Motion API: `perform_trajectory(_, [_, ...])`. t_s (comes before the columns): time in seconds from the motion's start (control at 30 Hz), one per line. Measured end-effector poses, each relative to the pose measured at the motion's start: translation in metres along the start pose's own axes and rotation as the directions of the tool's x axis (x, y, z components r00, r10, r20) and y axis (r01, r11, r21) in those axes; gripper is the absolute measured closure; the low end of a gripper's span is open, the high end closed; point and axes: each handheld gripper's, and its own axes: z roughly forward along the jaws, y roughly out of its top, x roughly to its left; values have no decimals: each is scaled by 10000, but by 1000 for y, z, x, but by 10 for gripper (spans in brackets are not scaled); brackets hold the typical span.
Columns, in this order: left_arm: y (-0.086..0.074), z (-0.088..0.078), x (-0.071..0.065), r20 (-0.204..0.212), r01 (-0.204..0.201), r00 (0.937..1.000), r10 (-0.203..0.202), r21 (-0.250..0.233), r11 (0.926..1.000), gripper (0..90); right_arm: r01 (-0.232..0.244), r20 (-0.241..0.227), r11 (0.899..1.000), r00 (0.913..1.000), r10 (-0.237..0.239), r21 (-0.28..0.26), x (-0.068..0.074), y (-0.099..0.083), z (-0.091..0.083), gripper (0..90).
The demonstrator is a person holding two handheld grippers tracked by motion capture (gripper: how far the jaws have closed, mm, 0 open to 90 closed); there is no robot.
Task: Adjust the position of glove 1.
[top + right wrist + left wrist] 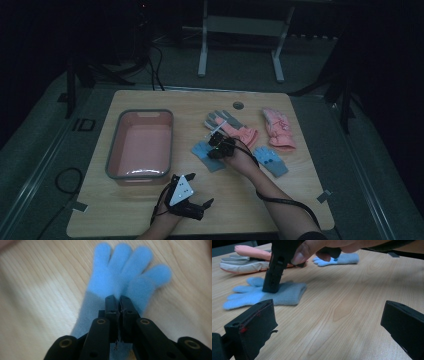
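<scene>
Blue glove (125, 275): flat on table (150, 210), right of pink bin (112, 150), among other gloves. Right gripper (119, 302): jaws pressed together, pinching glove's fabric mid-palm, apparently for lifting. Left gripper (324, 322): spread wide, empty, parked near front edge, presumably awaiting its turn.

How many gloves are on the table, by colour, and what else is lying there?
Blue gloves: 2
Pink gloves: 2
Pink tub: 1
Total: 5 things
</scene>
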Motion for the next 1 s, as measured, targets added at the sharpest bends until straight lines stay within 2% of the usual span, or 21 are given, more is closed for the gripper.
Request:
perform_trajectory(0.07, [0, 0, 0, -3, 23, 10000, -23, -4, 10000, 0, -402, 71, 9991, 9992, 403, -165, 3, -2, -8, 876])
perform_trajectory(0.17, [0, 0, 0, -19, 12, 10000, -12, 13, 10000, 0, -1036, 261, 9930, 9941, 1053, -570, 6, -10, -33, 879])
perform_trajectory(0.2, [0, 0, 0, -19, 25, 10000, -25, 16, 10000, 0, -1137, 486, 9911, 9919, 1172, -686, 8, -13, -42, 879])
perform_trajectory(0.23, [0, 0, 0, -32, 29, 10000, -29, 6, 10000, 0, -1219, 761, 9893, 9888, 1280, -806, 11, -17, -50, 879])
perform_trajectory(0.3, [0, 0, 0, -39, 22, 10000, -22, 40, 10000, 0, -1581, 868, 9821, 9821, 1672, -1027, 14, -27, -66, 880])
perform_trajectory(0.4, [0, 0, 0, -64, 30, 10000, -30, 51, 10000, 0, -1903, 1249, 9736, 9706, 2059, -1260, 20, -42, -81, 880])
perform_trajectory(0.5, [0, 0, 0, -72, 46, 10000, -45, 53, 10000, 0, -2387, 1343, 9597, 9566, 2587, -1486, 24, -56, -90, 881])
perform_trajectory(0.53, [0, 0, 0, -74, 37, 10000, -37, 58, 10000, 0, -2655, 1291, 9503, 9491, 2872, -1624, 26, -61, -94, 881])
perform_trajectory(0.6, [0, 1, 0, -72, 26, 10000, -26, 62, 10000, 0, -2815, 1621, 9407, 9359, 3127, -1894, 33, -72, -98, 881])
perform_trajectory(0.63, [0, 1, 0, -74, 22, 10000, -21, 69, 10000, 0, -3118, 1409, 9262, 9281, 3447, -2118, 36, -77, -100, 881])
perform_trajectory(0.67, [0, 1, 0, -87, 11, 10000, -10, 72, 10000, 0, -3273, 1153, 9206, 9272, 3564, -2131, 40, -81, -100, 881])
perform_trajectory(0.73, [0, 1, -1, -101, -19, 9999, 20, 59, 10000, 0, -3477, 1227, 9106, 9167, 3802, -2235, 45, -88, -102, 881])
perform_trajectory(0.8, [0, 1, -1, -108, -35, 9999, 36, 62, 10000, 0, -3634, 1102, 9045, 9126, 3938, -2235, 49, -93, -103, 881])
perform_trajectory(0.93, [0, 1, 0, -78, 18, 10000, -18, 62, 10000, 0, -3606, 1514, 9093, 9065, 3940, -2076, 55, -101, -100, 881])
perform_trajectory(1.0, [0, 1, 0, -78, 5, 10000, -5, 71, 10000, 0, -3770, 1453, 9038, 9012, 4084, -2025, 54, -105, -97, 881])
